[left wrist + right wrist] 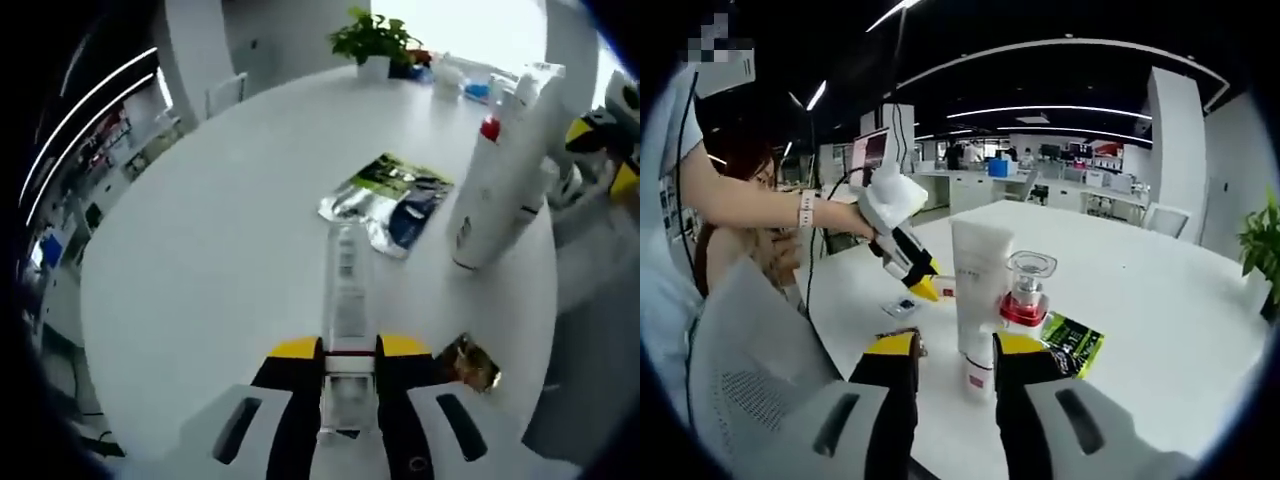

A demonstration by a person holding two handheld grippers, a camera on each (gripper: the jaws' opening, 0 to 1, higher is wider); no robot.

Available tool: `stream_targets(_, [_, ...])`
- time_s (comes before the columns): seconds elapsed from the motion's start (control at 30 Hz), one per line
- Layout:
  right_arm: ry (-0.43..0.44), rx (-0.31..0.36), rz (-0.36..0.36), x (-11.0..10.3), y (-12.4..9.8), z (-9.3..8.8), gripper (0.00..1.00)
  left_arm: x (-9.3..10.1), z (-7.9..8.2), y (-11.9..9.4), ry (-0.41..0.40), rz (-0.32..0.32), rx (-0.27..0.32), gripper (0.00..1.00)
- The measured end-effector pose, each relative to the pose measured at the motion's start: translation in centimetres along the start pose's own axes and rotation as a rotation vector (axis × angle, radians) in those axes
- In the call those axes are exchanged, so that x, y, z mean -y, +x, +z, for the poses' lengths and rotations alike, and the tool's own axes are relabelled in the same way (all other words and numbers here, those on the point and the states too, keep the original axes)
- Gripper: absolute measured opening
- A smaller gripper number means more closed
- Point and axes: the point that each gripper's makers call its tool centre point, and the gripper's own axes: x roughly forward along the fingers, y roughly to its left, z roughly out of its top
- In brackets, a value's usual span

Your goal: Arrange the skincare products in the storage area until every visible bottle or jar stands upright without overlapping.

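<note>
My left gripper [350,352] is shut on a tall clear bottle [346,280] that lies along its jaws and points out over the white table [220,230]. A white tube [500,175] leans at the right, cap end down near the tabletop. My right gripper [958,348] is shut on this white tube [978,285]. Just behind the tube is a bottle with a red collar and clear cap [1026,285]; its red collar [490,128] peeks past the tube. A person's hand holds the left gripper [908,245] at the left.
Foil sachets [388,198] lie mid-table, one green and black [1076,342]. A small gold packet [472,362] lies near the front edge. A potted plant [374,40] and several items stand at the far side. The person's arm [750,205] reaches in from the left.
</note>
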Motion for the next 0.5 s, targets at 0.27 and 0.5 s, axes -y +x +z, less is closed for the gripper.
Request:
stream_targets(0.27, [-0.082,-0.015,0.07,-2.2,0.7,0.7,0.29,1.5,-1.2,-2.4,0.065,0.028,-0.013,0.16])
stream_targets(0.5, [-0.166,-0.02,0.184,-5.3,1.9,2.1,0.3,4.1,-1.4,-3.9,0.122,-0.009,-0.025,0.16])
